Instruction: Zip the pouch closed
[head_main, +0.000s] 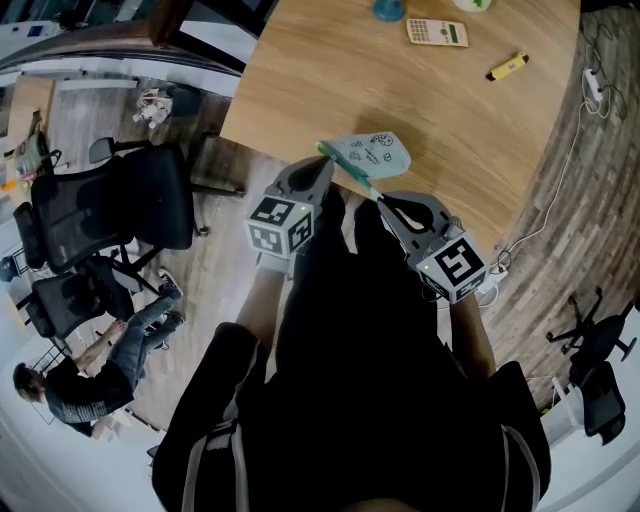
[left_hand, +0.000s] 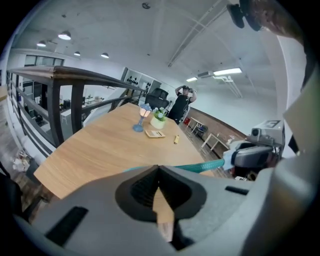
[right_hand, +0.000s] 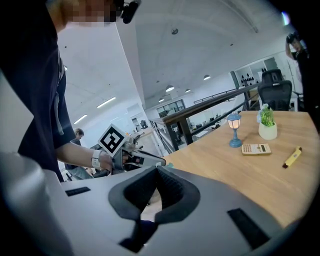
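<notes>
Wooden table (head_main: 420, 90) edge: left gripper (head_main: 322, 152) clamped on pouch (head_main: 378, 152) corner, right gripper (head_main: 381, 199) pinching the far end of the teal zip (head_main: 352, 172), probably its slider. Closure state unclear; likely unfinished.

Wood table (head_main: 450, 110), blk office chairs (head_main: 120, 210)

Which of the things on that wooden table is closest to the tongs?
The pale green pouch, stretched between the left tongs and right tongs. The calculator and yellow marker lie far beyond it.

The pale teal, doodle-printed pouch (head_main: 375, 153) shows a straight green zipper edge (head_main: 349, 171).
</notes>
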